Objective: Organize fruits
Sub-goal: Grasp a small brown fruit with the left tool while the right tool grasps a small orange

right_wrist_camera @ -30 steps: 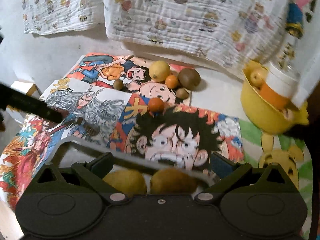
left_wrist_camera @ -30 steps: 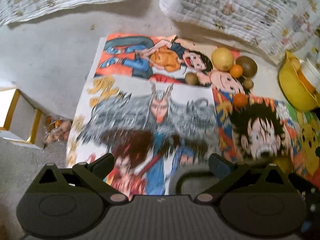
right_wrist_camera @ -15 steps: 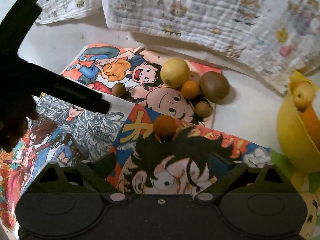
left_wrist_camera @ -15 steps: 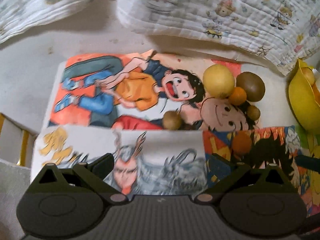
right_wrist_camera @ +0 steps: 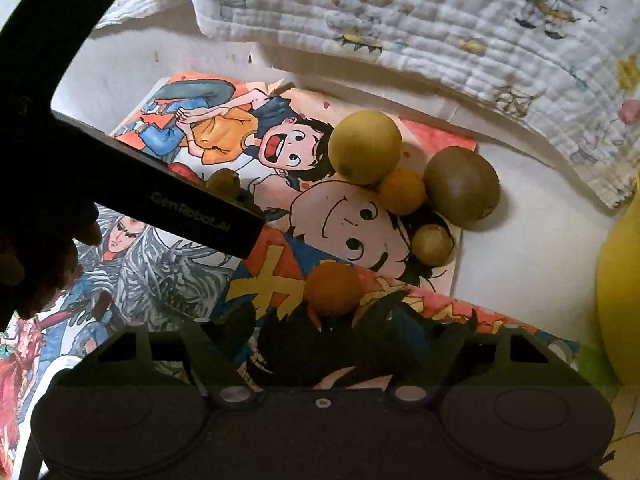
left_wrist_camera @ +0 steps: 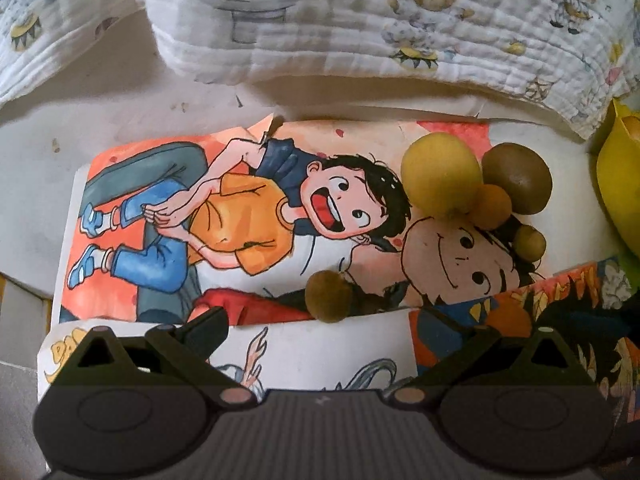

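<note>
**A:** Since both sets of jaws stand open and empty, where should each go first?

**B:** The left gripper [left_wrist_camera: 324,328] has the small brown fruit [left_wrist_camera: 329,296] right at twelve o'clock, just beyond its fingertips; I'd straddle it squarely, because it looks ready to roll. The right gripper [right_wrist_camera: 324,336] faces the orange fruit [right_wrist_camera: 334,288] likewise.

**A:** And farther out?

**B:** At one o'clock a yellow fruit [right_wrist_camera: 365,147], small orange [right_wrist_camera: 402,191], large brown fruit [right_wrist_camera: 462,184] and a tiny one [right_wrist_camera: 432,244] touch in a cluster on cartoon posters [left_wrist_camera: 192,216]. The yellow bowl [right_wrist_camera: 618,312] sits at three o'clock; printed cloth [left_wrist_camera: 400,20] hangs behind.
</note>
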Demonstrator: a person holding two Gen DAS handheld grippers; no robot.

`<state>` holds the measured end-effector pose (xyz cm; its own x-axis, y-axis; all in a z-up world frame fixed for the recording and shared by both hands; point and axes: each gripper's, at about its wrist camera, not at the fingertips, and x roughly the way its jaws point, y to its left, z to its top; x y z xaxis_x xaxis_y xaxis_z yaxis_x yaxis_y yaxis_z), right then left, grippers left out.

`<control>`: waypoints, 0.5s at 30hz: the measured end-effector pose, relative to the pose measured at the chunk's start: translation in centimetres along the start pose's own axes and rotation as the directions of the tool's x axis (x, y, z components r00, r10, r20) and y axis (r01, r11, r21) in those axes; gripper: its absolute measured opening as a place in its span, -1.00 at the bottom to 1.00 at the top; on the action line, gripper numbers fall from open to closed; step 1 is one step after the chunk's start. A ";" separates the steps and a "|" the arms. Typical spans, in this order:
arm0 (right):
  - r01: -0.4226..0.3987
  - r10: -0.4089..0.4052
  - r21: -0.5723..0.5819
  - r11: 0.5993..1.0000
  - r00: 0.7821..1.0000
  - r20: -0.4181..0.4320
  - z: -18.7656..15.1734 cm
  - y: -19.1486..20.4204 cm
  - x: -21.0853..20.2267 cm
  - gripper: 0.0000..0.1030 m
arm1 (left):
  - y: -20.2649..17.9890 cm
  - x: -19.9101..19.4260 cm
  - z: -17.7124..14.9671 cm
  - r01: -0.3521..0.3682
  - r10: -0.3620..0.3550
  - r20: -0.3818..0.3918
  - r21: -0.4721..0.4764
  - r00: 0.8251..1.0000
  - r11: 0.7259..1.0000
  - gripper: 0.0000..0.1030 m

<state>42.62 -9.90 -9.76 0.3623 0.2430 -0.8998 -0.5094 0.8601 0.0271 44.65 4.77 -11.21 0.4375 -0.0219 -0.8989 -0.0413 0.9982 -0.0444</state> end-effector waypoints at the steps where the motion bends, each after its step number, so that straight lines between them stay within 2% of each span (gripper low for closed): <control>1: 0.003 -0.003 0.002 1.000 1.000 0.001 0.0 -0.1 0.1 0.40 | 0.0 0.0 0.0 0.000 0.000 0.006 -0.001 1.000 1.000 0.97; 5: 0.022 -0.022 0.025 0.999 1.000 0.010 -0.1 -0.2 0.6 0.22 | 0.3 0.2 0.3 0.025 -0.024 0.027 -0.016 0.999 1.000 0.91; 10: 0.028 -0.029 0.052 0.998 1.000 0.003 -0.1 -0.3 1.2 0.02 | 0.5 0.3 0.5 0.041 -0.040 0.036 -0.021 0.999 0.999 0.74; 15: 0.033 -0.033 0.055 0.998 0.999 0.006 0.2 -0.4 1.5 -0.03 | 0.5 0.4 0.5 0.045 -0.043 0.035 -0.034 0.998 0.998 0.34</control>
<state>43.51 -9.84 -11.04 0.3840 0.2169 -0.8975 -0.4532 0.8912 0.0214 45.31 5.25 -11.40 0.4700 -0.0632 -0.8804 -0.0524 0.9937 -0.0993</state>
